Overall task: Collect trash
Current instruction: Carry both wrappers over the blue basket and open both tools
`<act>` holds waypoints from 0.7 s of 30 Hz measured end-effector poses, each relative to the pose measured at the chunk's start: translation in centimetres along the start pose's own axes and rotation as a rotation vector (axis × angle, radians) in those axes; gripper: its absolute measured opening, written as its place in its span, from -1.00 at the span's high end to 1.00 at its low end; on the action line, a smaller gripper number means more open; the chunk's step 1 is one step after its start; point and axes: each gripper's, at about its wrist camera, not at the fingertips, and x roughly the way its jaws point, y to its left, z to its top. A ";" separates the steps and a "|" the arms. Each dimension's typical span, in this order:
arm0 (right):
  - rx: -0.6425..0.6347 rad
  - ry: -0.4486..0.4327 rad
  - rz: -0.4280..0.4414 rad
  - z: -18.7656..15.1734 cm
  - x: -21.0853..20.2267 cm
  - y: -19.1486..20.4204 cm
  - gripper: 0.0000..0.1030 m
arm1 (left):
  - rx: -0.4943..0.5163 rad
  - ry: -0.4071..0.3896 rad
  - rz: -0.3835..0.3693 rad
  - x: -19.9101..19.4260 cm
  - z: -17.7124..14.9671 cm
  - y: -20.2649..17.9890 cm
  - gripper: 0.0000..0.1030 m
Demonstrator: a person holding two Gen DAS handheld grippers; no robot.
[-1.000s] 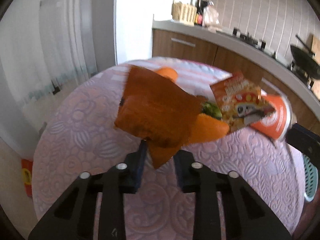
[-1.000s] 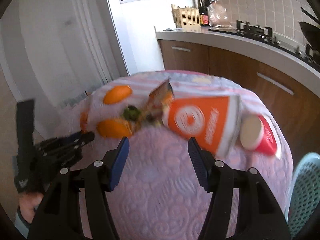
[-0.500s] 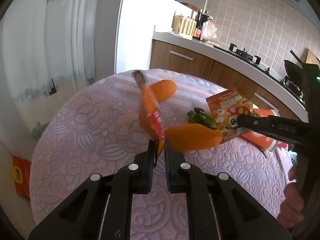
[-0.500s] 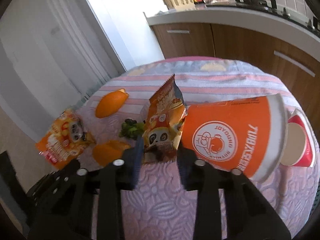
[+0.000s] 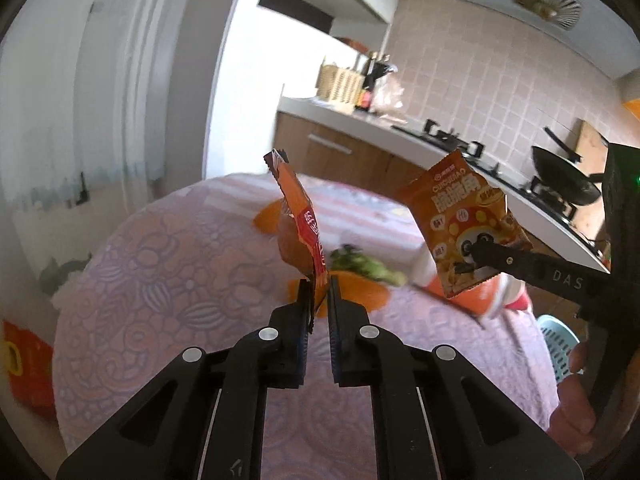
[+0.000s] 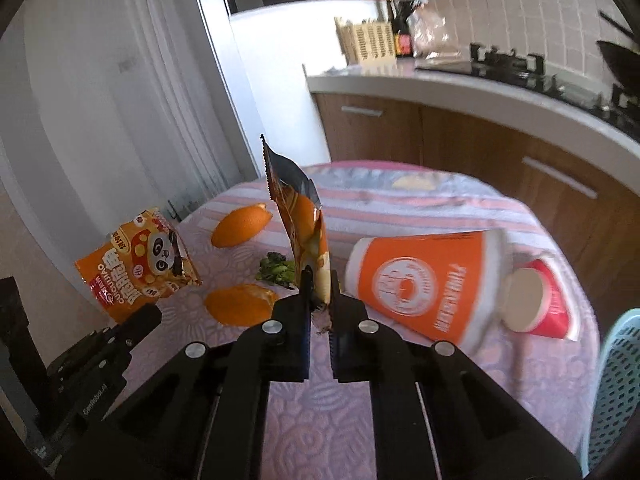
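While pinched, each snack wrapper (image 5: 304,224) (image 6: 304,220) rises above its gripper (image 5: 319,292) (image 6: 320,284)

Home kitchen: gas hob (image 6: 508,62), tiled wall (image 5: 480,80).

Both grippers, left (image 5: 319,284) & right (image 6: 320,280), raised, fingers nearly closed (each pinching sth).
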 end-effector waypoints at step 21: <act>0.224 -0.123 -0.318 -6.2 -16.1 -16.7 0.89 | 0.306 0.028 -0.356 -1.1 1.1 -20.6 0.87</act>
